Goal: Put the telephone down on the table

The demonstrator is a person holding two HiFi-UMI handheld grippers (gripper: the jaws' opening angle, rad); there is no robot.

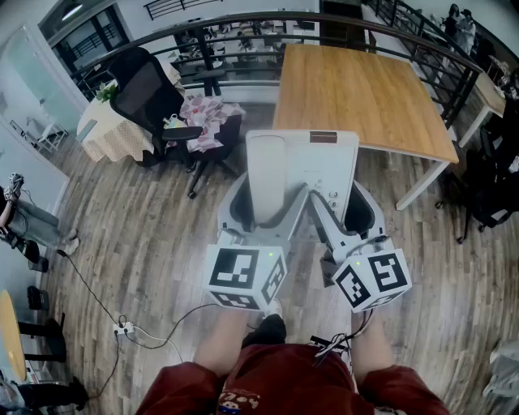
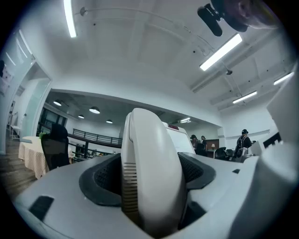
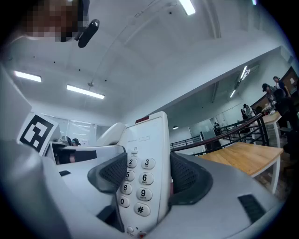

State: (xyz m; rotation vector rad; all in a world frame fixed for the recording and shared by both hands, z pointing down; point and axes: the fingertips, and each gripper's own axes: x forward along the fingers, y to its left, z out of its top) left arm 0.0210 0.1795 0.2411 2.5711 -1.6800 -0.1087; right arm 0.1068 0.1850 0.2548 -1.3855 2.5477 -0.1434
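A white telephone is held in the air over the wooden floor, in front of the near edge of a wooden table. Its handset lies along its left side. My left gripper is shut on that handset side; in the left gripper view the handset fills the gap between the dark pads. My right gripper is shut on the keypad side, with the number keys standing between its pads. The table also shows in the right gripper view at the right.
A black office chair and a cloth-covered table stand at the back left. A dark curved railing runs behind the wooden table. A power strip with a cable lies on the floor at the left. Dark chairs stand at the right.
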